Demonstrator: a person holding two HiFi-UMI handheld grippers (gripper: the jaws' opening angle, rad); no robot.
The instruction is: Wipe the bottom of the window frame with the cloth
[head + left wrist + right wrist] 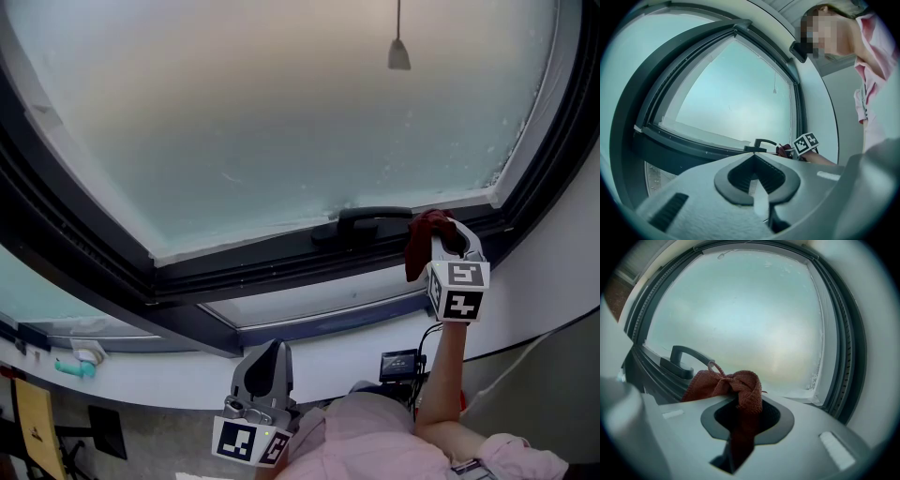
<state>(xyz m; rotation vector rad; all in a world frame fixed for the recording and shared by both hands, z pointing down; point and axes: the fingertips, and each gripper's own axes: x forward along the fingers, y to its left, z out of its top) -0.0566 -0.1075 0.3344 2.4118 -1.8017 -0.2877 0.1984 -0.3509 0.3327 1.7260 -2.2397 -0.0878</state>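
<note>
Right gripper (450,239), my working tool: jaws clamped on the red cloth (420,246). Window frame (281,272): its bottom rail runs to either side of the handle (373,217). Left gripper (274,354), well below the handle: jaws together, empty. Cloth: bunched just right of the handle, at the rail. No wiped stretch shows, so I judge the wiping largely undone.

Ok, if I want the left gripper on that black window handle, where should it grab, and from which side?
Probably best to take the window handle by the middle of its raised bar, which stands off the window frame and seems to leave room for a jaw behind it. Come in from the person's left: the right gripper and its cloth crowd the bar's right end.
</note>
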